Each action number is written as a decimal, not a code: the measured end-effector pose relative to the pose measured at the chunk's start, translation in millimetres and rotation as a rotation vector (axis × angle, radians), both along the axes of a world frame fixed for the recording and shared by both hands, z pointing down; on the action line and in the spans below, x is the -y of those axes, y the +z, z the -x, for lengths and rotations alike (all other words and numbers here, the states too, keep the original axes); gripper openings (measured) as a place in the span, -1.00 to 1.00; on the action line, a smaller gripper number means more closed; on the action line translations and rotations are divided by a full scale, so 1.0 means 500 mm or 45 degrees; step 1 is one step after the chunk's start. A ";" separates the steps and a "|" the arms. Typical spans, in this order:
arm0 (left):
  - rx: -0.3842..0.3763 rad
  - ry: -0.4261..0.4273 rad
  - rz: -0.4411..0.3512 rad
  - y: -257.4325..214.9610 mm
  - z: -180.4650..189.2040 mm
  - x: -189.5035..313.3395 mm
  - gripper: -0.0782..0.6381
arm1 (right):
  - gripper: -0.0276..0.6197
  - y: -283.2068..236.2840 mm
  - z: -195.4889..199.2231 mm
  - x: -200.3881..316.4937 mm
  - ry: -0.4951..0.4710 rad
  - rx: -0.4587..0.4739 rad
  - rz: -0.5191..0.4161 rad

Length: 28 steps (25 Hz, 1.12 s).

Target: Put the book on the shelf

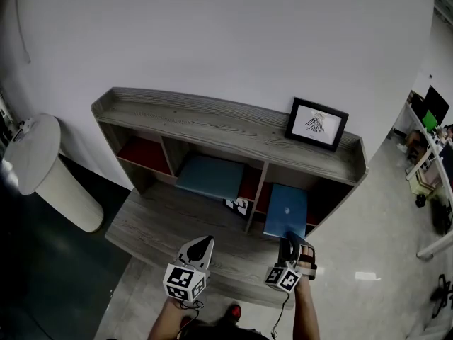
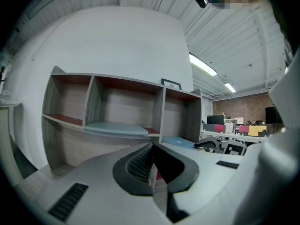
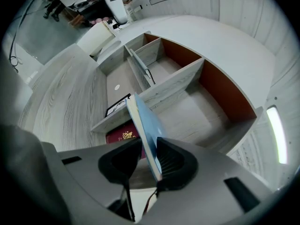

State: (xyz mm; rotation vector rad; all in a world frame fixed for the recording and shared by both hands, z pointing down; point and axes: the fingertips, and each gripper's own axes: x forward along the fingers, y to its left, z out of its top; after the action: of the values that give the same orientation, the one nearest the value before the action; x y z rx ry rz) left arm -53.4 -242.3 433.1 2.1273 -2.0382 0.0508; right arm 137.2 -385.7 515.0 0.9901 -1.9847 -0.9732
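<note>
Right gripper view is showing the blue book [image 3: 143, 118] edge-on between the jaws of the right tongs [image 3: 149, 145]. Its cover is leaning on one ribbed pad while the other pad is standing clear, so these tongs are sitting open around it rather than pinching it. In the head view the same book [image 1: 287, 210] is lying in the right-hand compartment of the shelf [image 1: 233, 122], right of centre in the frame, with its near end poking out toward the right tongs [image 1: 291, 246]. Going by its thin page block and flat cover, it is probably light and fairly stiff, with a smooth cover that could slip on the pads. Holding the near short edge deep between the pads looks safest, since a corner grip would risk letting it twist. At lower centre of the head view the left tongs [image 1: 201, 246] are hanging over the bench [image 1: 163, 222]; the left gripper view is showing their jaws closed on nothing. The book's far end is fading into shadow inside the compartment and the tongs are covering its near edge, so I cannot tell whether it is lying fully flat. A maroon booklet [image 3: 123, 135] is peeping out half hidden behind a jaw.
</note>
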 end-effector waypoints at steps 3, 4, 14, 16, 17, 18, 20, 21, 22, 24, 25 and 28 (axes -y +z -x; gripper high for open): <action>-0.001 0.009 0.001 -0.001 0.003 -0.002 -0.76 | -0.53 0.002 0.001 0.001 0.007 -0.009 0.021; 0.000 0.011 -0.001 -0.002 0.004 -0.003 -0.76 | -0.53 0.002 0.001 0.002 0.010 -0.013 0.019; 0.001 0.016 0.008 -0.003 0.021 -0.025 -0.76 | -0.10 -0.015 0.014 -0.029 -0.061 0.120 0.199; 0.004 0.023 0.002 -0.007 0.023 -0.030 -0.76 | -0.08 -0.030 0.019 -0.042 -0.070 0.206 0.243; 0.005 0.026 0.001 -0.009 0.025 -0.033 -0.76 | -0.08 -0.041 0.023 -0.049 -0.067 0.278 0.275; 0.004 0.030 0.001 -0.011 0.027 -0.036 -0.76 | -0.08 -0.048 0.025 -0.055 -0.060 0.360 0.311; 0.003 0.046 -0.002 -0.019 0.027 -0.041 -0.76 | -0.08 -0.057 0.020 -0.065 -0.033 0.514 0.377; 0.007 0.058 -0.007 -0.024 0.026 -0.043 -0.76 | -0.08 -0.067 0.018 -0.071 -0.021 0.580 0.398; 0.012 0.070 -0.013 -0.031 0.025 -0.046 -0.76 | -0.08 -0.079 0.018 -0.078 -0.018 0.639 0.410; 0.016 0.092 -0.023 -0.040 0.025 -0.050 -0.76 | -0.08 -0.106 0.023 -0.097 -0.024 0.739 0.425; 0.016 0.102 -0.026 -0.043 0.025 -0.052 -0.76 | -0.08 -0.116 0.023 -0.108 -0.021 0.780 0.435; 0.018 0.145 -0.031 -0.051 0.018 -0.059 -0.76 | -0.08 -0.146 0.016 -0.141 0.003 0.897 0.455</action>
State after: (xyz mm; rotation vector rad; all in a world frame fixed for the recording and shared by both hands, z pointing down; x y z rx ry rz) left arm -62.6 -212.7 407.8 2.2626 -1.9331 0.0577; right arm 129.0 -315.3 442.3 1.2262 -2.5984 -0.2383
